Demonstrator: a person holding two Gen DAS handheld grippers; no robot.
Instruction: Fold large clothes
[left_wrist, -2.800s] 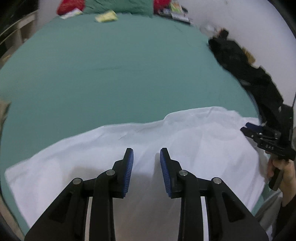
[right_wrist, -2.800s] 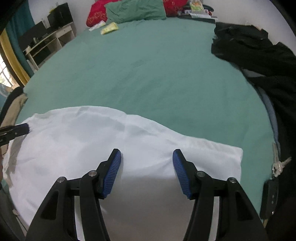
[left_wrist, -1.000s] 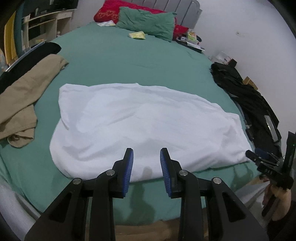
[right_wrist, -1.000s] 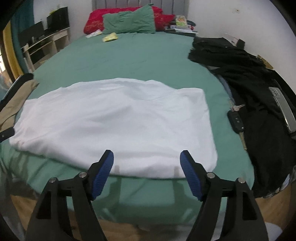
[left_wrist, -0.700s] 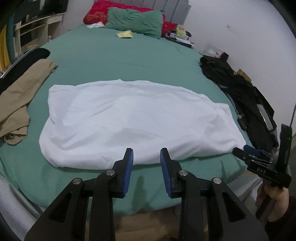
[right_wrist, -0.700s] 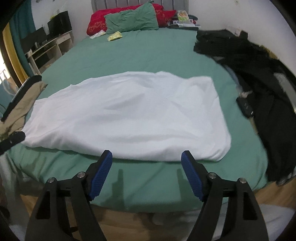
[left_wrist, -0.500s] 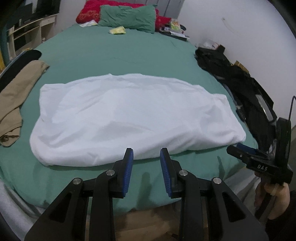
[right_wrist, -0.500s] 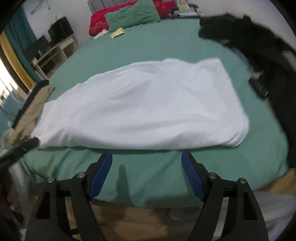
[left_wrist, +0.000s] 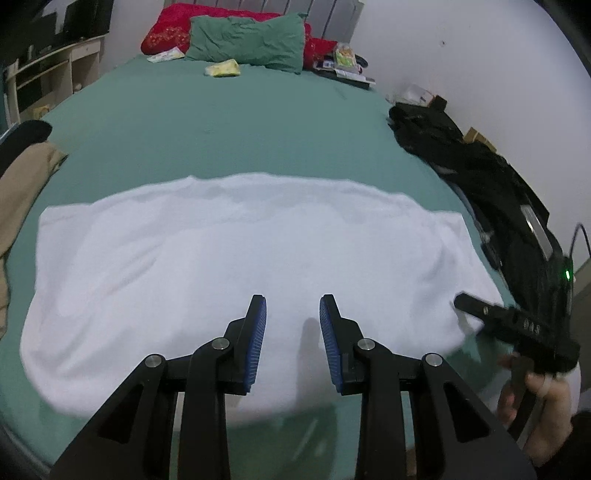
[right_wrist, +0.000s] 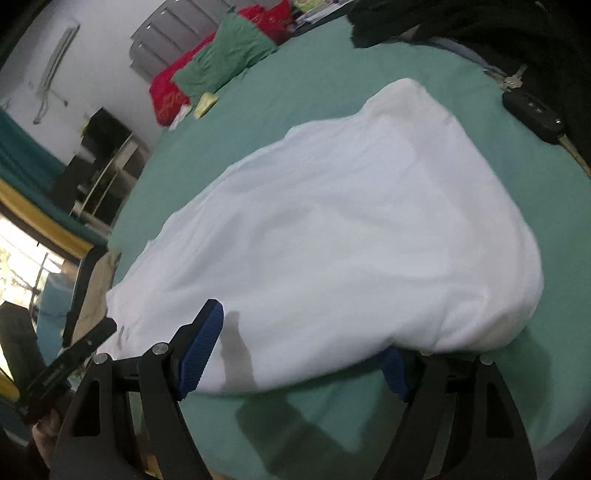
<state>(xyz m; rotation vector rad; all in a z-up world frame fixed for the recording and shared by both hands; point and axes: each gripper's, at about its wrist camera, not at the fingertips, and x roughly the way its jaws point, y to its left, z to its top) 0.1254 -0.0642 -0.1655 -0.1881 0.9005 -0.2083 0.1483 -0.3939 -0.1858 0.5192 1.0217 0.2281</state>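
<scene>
A large white garment (left_wrist: 236, 258) lies folded into a long band across the near part of a green bed (left_wrist: 229, 122). It also shows in the right wrist view (right_wrist: 351, 221). My left gripper (left_wrist: 292, 339) is open and empty, low over the garment's near edge at the middle. My right gripper (right_wrist: 295, 354) is open wide and empty at the garment's near right corner; its right fingertip is partly hidden under the cloth's edge. The right gripper also shows in the left wrist view (left_wrist: 517, 328), touching that corner.
Black clothes (left_wrist: 480, 173) are piled along the bed's right side, with a car key (right_wrist: 535, 114) beside them. A tan garment (left_wrist: 18, 184) lies at the left edge. Green and red pillows (left_wrist: 247, 40) sit at the head. Shelves (left_wrist: 44, 74) stand left.
Both grippers have come back down and forward to the garment's near edge. The right gripper tilted and swung in at the right corner. The garment has not moved.
</scene>
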